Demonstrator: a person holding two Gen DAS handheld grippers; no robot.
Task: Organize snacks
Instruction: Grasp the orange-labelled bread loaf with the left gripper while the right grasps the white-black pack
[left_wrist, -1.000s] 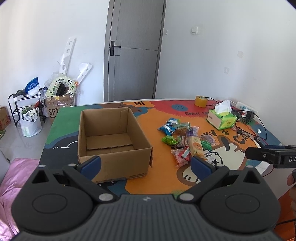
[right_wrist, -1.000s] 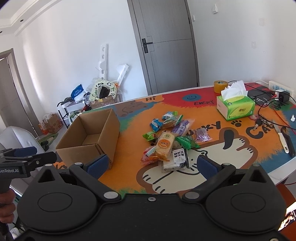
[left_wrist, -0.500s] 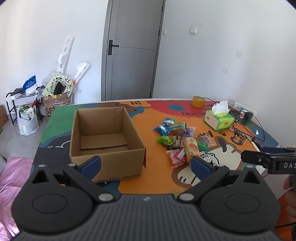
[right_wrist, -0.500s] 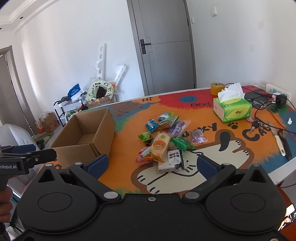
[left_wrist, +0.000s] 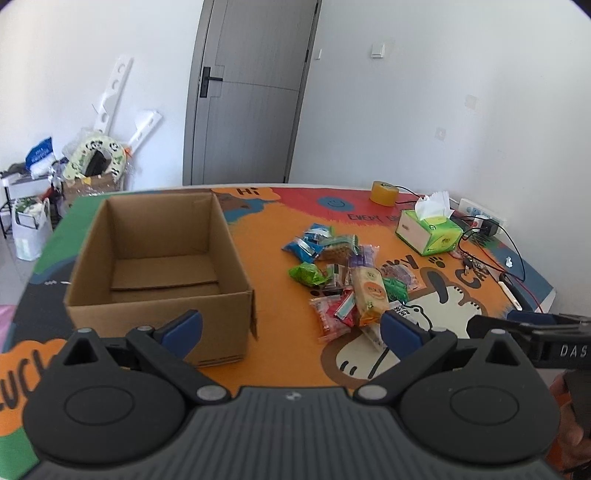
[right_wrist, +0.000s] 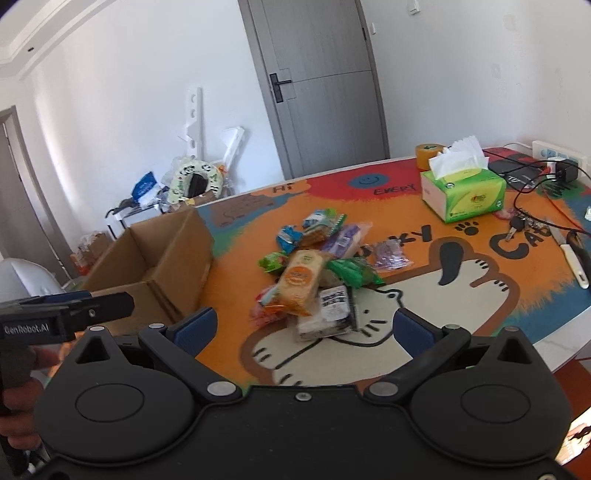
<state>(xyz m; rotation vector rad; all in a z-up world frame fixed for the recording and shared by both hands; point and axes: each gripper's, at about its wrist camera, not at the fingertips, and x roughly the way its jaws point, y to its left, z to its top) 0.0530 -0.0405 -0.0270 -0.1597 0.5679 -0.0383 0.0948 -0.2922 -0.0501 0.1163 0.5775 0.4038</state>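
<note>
On the surface (left_wrist: 280, 332), the snack pile (left_wrist: 347, 280) lies right of the empty cardboard box (left_wrist: 159, 258), apart from it. Left gripper (left_wrist: 291, 326) fingers wide apart, holding nothing; the box sits ahead of the left finger, the pile just beyond the right. Right gripper (right_wrist: 303, 326) fingers wide apart, empty; pile (right_wrist: 314, 273) directly ahead between them, untouched.

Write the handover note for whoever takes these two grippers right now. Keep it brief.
Left gripper: open, holding nothing, above the near table edge by the cardboard box.
Right gripper: open, holding nothing, facing the snack pile.
Box: upright, flaps open, no snacks inside.
Snacks: all in one loose heap on the mat to the box's right, the orange packet on top.
Done: nothing packed.
Left: move every snack into the box. Leave the tissue box, tape roll and cables.
</note>
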